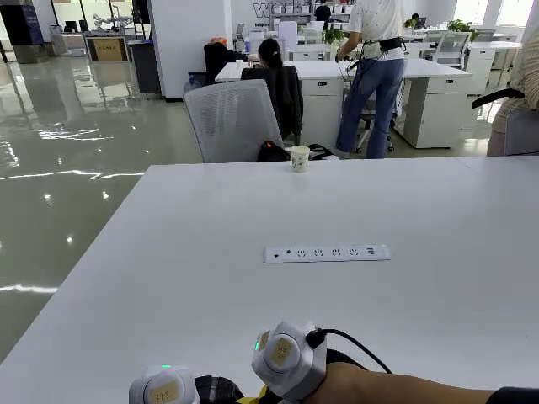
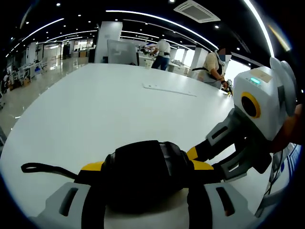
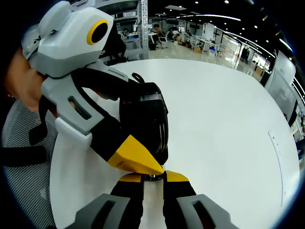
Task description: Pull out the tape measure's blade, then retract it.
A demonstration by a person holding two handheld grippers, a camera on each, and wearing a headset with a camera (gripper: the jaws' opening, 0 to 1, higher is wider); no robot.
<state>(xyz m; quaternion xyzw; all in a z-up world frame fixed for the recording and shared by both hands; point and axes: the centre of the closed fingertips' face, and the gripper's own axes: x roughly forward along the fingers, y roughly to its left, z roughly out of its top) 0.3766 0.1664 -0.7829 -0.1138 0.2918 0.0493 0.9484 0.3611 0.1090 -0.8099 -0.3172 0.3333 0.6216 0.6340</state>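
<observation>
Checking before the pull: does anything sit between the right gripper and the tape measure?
Nothing visible. The right gripper has its jaws already closed at the edge of the black and yellow tape measure, which the left gripper holds.

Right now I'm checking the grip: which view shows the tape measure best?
Right gripper view: the tape measure shows nearly whole, side-on. The left gripper view gives its black back between the jaws; the head view, a dark sliver at the bottom edge.

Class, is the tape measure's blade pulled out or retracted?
Retracted: the right gripper pinches tight against the tape measure, held in the left gripper; no blade spans between them.
</observation>
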